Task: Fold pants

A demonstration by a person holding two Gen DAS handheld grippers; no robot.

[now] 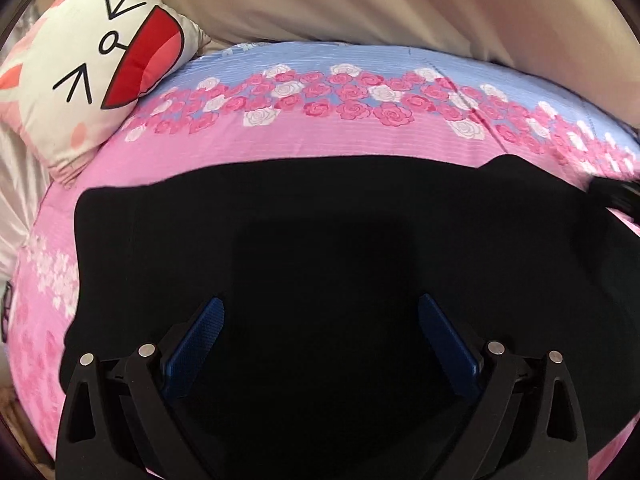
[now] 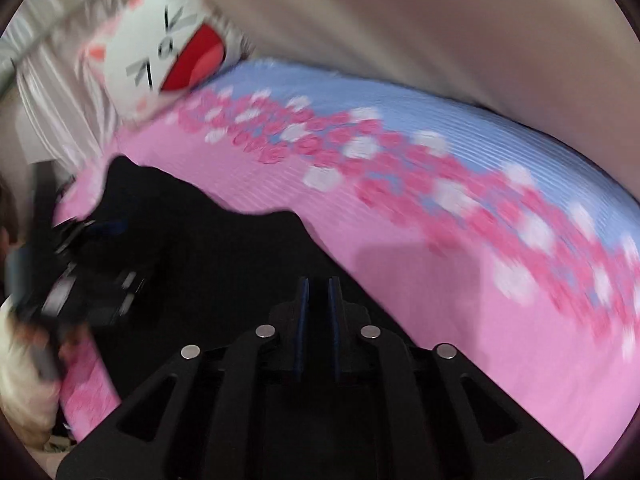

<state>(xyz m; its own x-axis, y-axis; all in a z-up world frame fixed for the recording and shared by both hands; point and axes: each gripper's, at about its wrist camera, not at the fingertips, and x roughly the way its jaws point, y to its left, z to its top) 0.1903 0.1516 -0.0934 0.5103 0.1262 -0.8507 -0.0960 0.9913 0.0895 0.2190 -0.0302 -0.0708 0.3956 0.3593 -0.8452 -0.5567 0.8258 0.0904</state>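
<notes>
Black pants (image 1: pixel 320 220) lie spread flat on the pink flowered bedsheet (image 1: pixel 320 140). My left gripper (image 1: pixel 320 300) hovers over their middle, open wide, blue pads (image 1: pixel 196 344) far apart with nothing between them. At the pants' far right corner a blurred piece of my right gripper (image 1: pixel 616 196) shows. In the blurred right wrist view, my right gripper (image 2: pixel 319 280) is over the right end of the pants (image 2: pixel 224 248); its pads stand a narrow slit apart with only dark behind, and no cloth visibly pinched. The left gripper (image 2: pixel 92 264) appears smeared at the left.
A white cartoon-face pillow (image 1: pixel 100 68) rests at the bed's far left corner, also seen as the pillow (image 2: pixel 168 60). A beige surface (image 1: pixel 360 0) runs behind the bed. Pale satin cloth (image 1: pixel 16 184) hangs at the left. Bare pink sheet (image 2: pixel 480 320) stretches to the right of the pants.
</notes>
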